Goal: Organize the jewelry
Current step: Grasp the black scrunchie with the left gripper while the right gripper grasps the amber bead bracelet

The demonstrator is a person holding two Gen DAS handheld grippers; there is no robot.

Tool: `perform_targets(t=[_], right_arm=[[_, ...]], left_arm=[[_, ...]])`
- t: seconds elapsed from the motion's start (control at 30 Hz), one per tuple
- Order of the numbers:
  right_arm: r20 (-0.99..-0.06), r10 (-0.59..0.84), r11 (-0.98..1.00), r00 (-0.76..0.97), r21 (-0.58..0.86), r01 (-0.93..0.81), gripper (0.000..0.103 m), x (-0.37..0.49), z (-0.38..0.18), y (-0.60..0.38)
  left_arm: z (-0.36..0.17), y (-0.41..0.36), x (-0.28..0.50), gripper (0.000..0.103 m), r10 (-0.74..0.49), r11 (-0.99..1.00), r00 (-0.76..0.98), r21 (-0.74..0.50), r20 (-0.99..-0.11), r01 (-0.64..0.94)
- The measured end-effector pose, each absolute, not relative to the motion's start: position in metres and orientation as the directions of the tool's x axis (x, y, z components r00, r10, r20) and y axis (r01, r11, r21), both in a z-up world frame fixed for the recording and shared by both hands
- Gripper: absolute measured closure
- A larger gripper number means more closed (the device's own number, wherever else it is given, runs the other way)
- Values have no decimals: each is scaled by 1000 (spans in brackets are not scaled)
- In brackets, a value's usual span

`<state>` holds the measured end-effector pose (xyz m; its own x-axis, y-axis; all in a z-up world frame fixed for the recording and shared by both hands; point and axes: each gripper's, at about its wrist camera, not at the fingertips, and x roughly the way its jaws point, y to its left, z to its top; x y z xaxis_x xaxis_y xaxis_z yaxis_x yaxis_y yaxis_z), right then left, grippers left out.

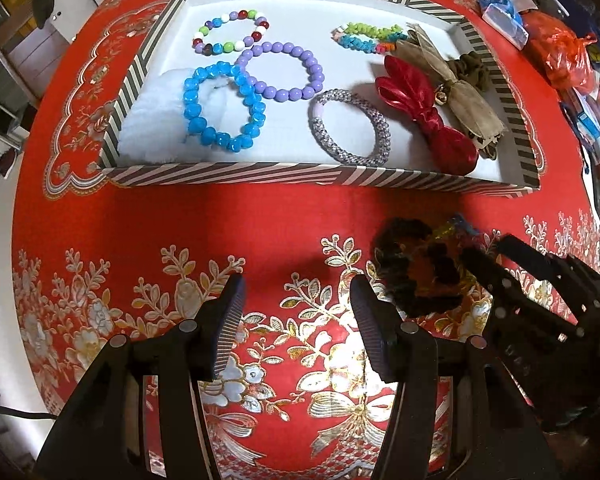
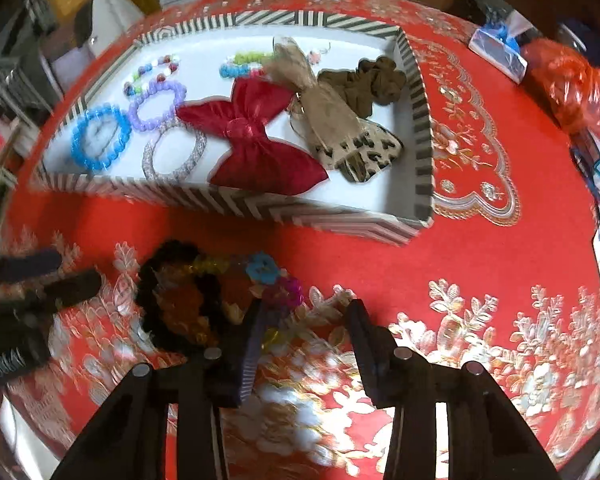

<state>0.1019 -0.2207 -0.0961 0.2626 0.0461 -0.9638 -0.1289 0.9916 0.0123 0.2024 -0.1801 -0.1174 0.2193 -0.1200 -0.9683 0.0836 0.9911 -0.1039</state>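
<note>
Right wrist view is motion-blurred: multicolor bead bracelet at the far side of the striped box is smeared, single beads can't be told apart. Dark scrunchie just left of the left finger merges with a sequined piece; the finger covers part of it. In the left wrist view the right gripper hides the same pile's right side. Leopard-print scrunchie sits mostly under the beige bow.

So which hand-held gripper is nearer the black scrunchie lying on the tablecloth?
Right. The right hand-held gripper has its left finger right beside the black scrunchie, jaws open. The left hand-held gripper sits open just to the scrunchie's left, slightly further off.
</note>
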Motion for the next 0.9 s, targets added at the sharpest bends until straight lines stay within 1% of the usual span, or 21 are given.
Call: perform_targets(t=[0.1, 0.23, 0.27, 0.33, 0.43, 0.73, 0.9], right_arm=[[-969, 4, 996, 246, -18, -90, 63, 95, -95, -243], [-976, 53, 999, 212, 52, -12, 63, 87, -94, -282], [-977, 48, 999, 207, 48, -1, 62, 86, -94, -287], [-979, 29, 1000, 204, 31, 3, 62, 84, -94, -292], [-976, 37, 999, 216, 41, 13, 62, 79, -93, -298], [-970, 49, 999, 238, 52, 6, 62, 45, -88, -311], [-968, 61, 998, 243, 65, 8, 62, 45, -87, -314]], left_arm=[[-119, -184, 205, 49, -129, 990, 214, -113, -968, 85], [-120, -194, 212, 49, -151, 986, 210, -132, -966, 99], [-121, -199, 213, 49, -156, 985, 208, -136, -965, 107], [-120, -210, 214, 49, -170, 981, 207, -145, -964, 129], [-118, -232, 213, 49, -193, 971, 204, -158, -960, 178], [-122, -287, 219, 49, -202, 953, 201, -145, -959, 265], [-126, -304, 230, 49, -200, 951, 203, -140, -959, 274]])
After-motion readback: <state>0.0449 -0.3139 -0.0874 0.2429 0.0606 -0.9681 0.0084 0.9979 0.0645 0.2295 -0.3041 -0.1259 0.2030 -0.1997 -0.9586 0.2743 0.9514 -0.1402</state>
